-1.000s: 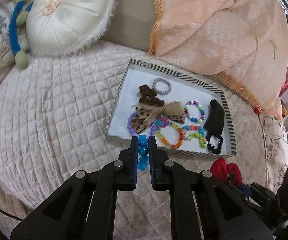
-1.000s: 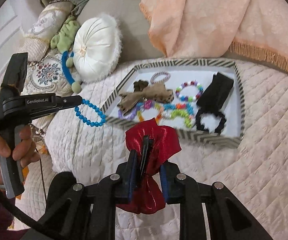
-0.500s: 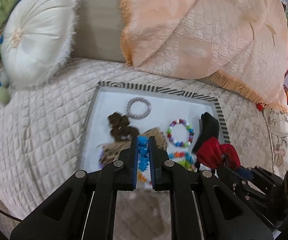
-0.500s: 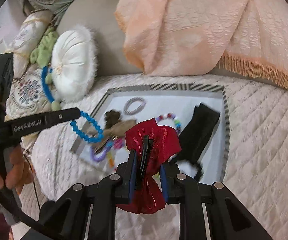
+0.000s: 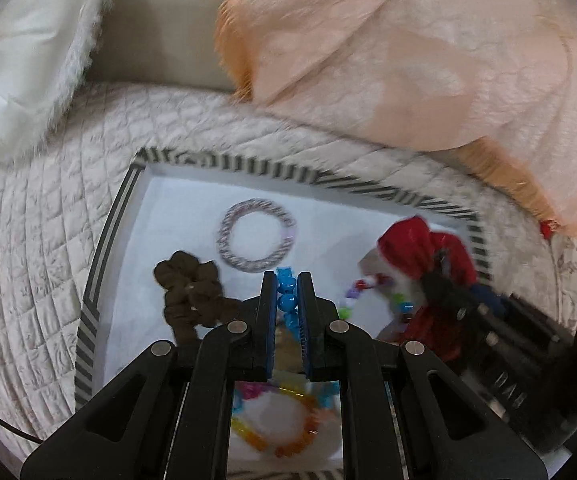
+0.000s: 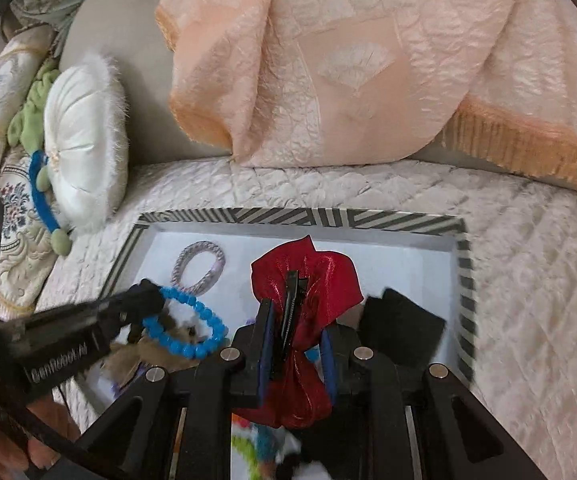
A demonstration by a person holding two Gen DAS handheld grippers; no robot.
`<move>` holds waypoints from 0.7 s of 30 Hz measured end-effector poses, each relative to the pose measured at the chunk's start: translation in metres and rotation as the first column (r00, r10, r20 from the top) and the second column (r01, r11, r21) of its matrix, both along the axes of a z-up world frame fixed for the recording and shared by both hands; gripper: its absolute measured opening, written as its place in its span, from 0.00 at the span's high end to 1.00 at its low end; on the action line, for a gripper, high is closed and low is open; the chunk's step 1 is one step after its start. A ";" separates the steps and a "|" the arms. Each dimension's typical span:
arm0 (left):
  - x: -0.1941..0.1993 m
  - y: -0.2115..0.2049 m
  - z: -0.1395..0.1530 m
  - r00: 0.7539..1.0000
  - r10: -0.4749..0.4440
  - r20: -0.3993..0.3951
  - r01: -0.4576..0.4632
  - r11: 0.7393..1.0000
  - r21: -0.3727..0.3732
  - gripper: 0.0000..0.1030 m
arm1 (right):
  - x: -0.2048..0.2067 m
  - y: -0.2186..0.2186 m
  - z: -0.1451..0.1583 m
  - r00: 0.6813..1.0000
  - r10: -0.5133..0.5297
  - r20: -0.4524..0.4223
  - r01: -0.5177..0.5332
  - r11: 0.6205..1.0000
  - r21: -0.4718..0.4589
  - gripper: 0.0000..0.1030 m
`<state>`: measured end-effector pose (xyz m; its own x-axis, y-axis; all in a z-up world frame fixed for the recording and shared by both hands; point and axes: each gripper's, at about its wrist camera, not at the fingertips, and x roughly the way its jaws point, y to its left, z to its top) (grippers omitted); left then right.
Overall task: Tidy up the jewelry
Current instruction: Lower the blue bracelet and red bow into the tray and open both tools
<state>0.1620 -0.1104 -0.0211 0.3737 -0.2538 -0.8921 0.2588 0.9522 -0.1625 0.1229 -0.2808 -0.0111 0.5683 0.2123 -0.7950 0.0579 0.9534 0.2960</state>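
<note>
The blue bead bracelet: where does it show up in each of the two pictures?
Left wrist view: the blue bead bracelet is at the centre, pinched between the left tool's fingers, only a few beads showing.
Right wrist view: its whole loop hangs at lower left from the tip of the left tool, over the tray.
Shared landmark: the pale twisted ring lying on the striped-rim tray.
</note>
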 end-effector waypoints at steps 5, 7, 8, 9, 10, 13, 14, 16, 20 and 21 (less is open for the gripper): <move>0.001 0.009 -0.020 1.000 0.008 -0.016 -0.007 0.999 0.040 0.92 | 0.012 -0.003 -0.019 0.999 -0.026 -0.048 0.026 1.000 -0.007 0.81; 0.000 0.010 -0.023 1.000 0.008 -0.018 -0.007 0.999 0.045 0.92 | 0.010 -0.008 -0.018 0.998 -0.038 -0.051 0.039 0.999 0.016 0.77; -0.002 0.009 -0.024 1.000 0.004 -0.014 -0.004 0.999 0.050 0.92 | 0.008 -0.010 -0.016 0.998 -0.041 -0.043 0.042 0.999 0.021 0.69; -0.003 0.009 -0.023 1.000 0.003 -0.009 -0.003 0.999 0.053 0.91 | 0.004 -0.011 -0.012 0.999 -0.045 -0.028 0.045 0.999 0.026 0.63; -0.004 0.008 -0.023 1.000 0.001 -0.003 -0.001 0.998 0.057 0.90 | -0.001 -0.012 -0.007 0.999 -0.045 -0.016 0.046 0.999 0.025 0.63; -0.008 0.008 -0.019 1.000 0.002 0.007 -0.002 0.998 0.064 0.68 | -0.015 -0.010 0.007 0.999 -0.042 0.010 0.041 0.999 0.022 0.63; -0.011 0.009 -0.016 1.000 0.007 0.016 -0.008 0.998 0.055 0.61 | -0.020 -0.009 0.011 0.999 -0.041 0.018 0.041 0.999 0.026 0.62; -0.019 0.013 -0.009 0.999 0.012 0.047 -0.015 0.999 0.047 0.54 | -0.033 -0.007 0.019 0.999 -0.038 0.034 0.037 0.999 0.029 0.62; -0.037 0.021 0.002 0.997 0.027 0.076 -0.031 0.998 0.056 0.53 | -0.062 -0.003 0.031 0.997 -0.054 0.048 0.054 0.999 0.008 0.60; -0.042 0.024 0.004 0.996 0.033 0.081 -0.038 0.998 0.058 0.53 | -0.067 -0.002 0.032 0.997 -0.059 0.050 0.059 0.998 0.010 0.60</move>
<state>0.1200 -0.0868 -0.0174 0.4523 -0.1866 -0.8721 0.2349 0.9683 -0.0853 0.0561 -0.2826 0.0211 0.6189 0.1836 -0.7637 0.0988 0.9464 0.3076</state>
